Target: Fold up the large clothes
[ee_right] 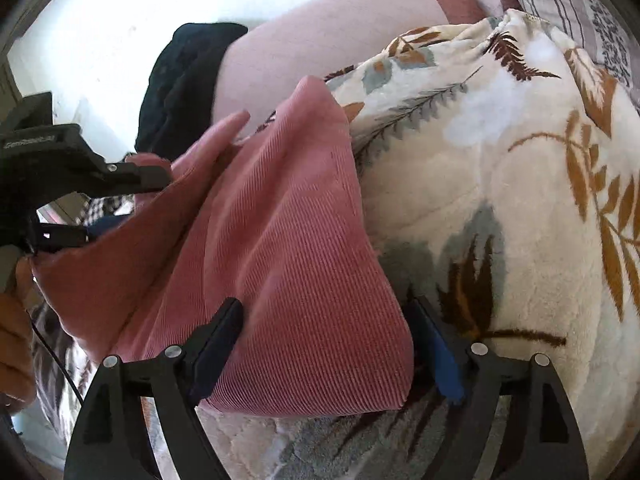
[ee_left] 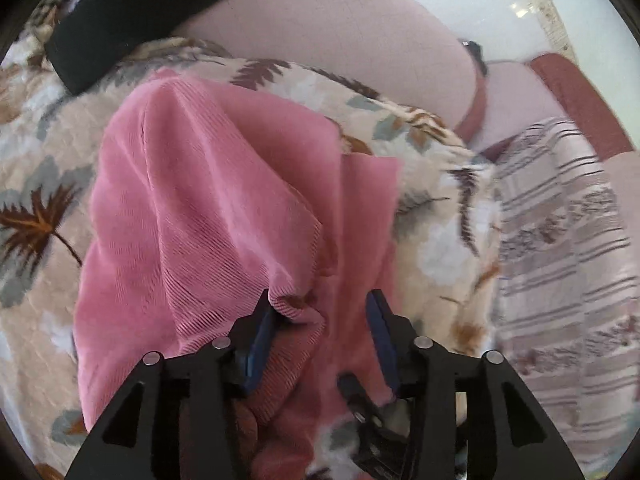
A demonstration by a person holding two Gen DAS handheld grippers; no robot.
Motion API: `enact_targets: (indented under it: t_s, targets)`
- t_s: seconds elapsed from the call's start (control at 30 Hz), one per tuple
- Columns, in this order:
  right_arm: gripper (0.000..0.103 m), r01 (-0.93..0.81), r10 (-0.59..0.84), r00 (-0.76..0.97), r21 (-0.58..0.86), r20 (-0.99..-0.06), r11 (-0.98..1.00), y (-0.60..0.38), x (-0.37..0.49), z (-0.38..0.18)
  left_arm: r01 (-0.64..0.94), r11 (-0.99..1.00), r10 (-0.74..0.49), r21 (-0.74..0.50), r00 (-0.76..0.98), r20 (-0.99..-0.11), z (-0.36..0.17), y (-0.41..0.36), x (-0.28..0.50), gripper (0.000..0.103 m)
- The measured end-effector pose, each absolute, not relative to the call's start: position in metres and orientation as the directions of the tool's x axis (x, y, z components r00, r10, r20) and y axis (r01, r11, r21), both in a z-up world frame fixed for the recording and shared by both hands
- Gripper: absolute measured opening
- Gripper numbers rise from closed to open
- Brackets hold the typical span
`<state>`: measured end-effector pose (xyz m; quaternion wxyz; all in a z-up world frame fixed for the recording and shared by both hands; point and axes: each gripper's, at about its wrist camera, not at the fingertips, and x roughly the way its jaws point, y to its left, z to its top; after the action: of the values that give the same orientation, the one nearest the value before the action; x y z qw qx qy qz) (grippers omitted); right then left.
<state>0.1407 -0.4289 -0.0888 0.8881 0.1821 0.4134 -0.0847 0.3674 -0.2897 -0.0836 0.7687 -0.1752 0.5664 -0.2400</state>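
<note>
— Between the left gripper's (ee_left: 320, 316) parted jaws?
— A fold of the pink corduroy garment (ee_left: 208, 208), released, gripper tilted down over the floral blanket (ee_left: 440, 240).
— And the right gripper (ee_right: 328, 344)?
— Angled down, spread wide astride the garment's folded end, not pinching.

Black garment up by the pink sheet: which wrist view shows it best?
Right wrist. The black garment shows there as a whole bunched heap lying on the pink sheet, its outline in frame. The left wrist view has it cut off by the top edge.
</note>
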Motion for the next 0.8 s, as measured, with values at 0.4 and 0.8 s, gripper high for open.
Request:
enact_targets:
  t_s: [0.4, 0.8]
  targets:
    - [0.084, 0.314, 0.006, 0.728, 0.341, -0.685, 0.886, -0.426, 0.137, -0.032, -0.094, 0.704, -0.624, -0.704, 0.393, -0.676, -0.096, -0.125, 0.373, 0.046]
    - [0.045, 0.205, 0.166, 0.522, 0.312, -0.837, 0.928, -0.331, 0.257, -0.045, 0.01, 0.796, -0.568, -0.605, 0.355, -0.742, -0.14, -0.167, 0.355, 0.044]
